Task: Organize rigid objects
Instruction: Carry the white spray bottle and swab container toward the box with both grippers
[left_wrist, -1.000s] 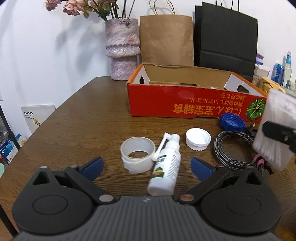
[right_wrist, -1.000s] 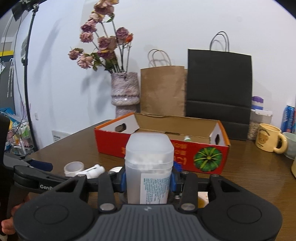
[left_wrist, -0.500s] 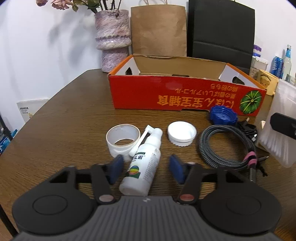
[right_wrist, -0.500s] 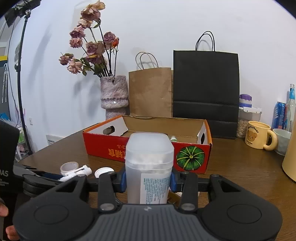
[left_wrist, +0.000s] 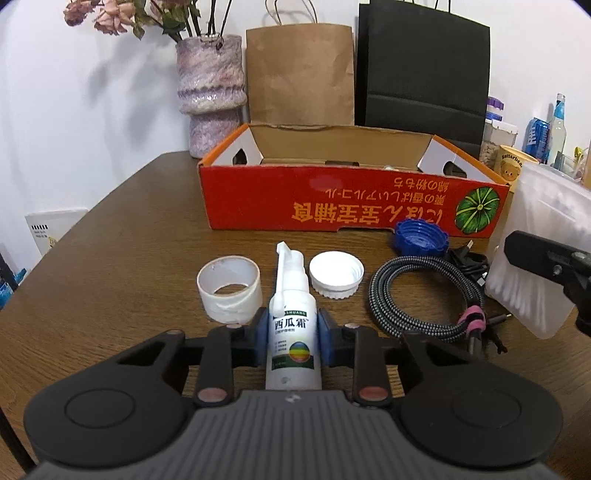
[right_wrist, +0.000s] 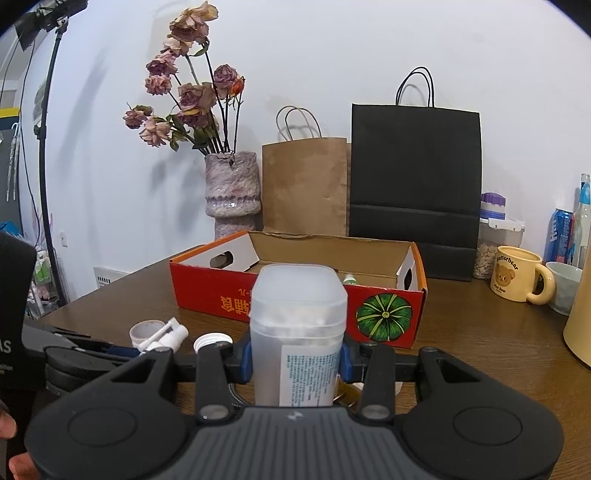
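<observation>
A white spray bottle (left_wrist: 293, 325) lies on the brown table, nozzle pointing away from me. My left gripper (left_wrist: 291, 334) is shut on its body, blue pads pressing both sides. My right gripper (right_wrist: 297, 360) is shut on a frosted cotton-swab box (right_wrist: 298, 332), held upright; the same box (left_wrist: 543, 251) shows at the right edge of the left wrist view. An open red cardboard box (left_wrist: 354, 195) stands behind the loose items. Next to the bottle lie a tape roll (left_wrist: 229, 288), a white lid (left_wrist: 336, 275), a blue cap (left_wrist: 419, 238) and a coiled braided cable (left_wrist: 424, 295).
A flower vase (right_wrist: 232, 195), a brown paper bag (right_wrist: 304, 184) and a black bag (right_wrist: 415, 170) stand behind the red box. At the right sit a bear mug (right_wrist: 517, 275), a jar and cans. A person's fingers (right_wrist: 7, 428) show at the lower left.
My left gripper moved in over the spray bottle and its jaws went from wide open to shut on the bottle. My right gripper kept its hold on the swab box.
</observation>
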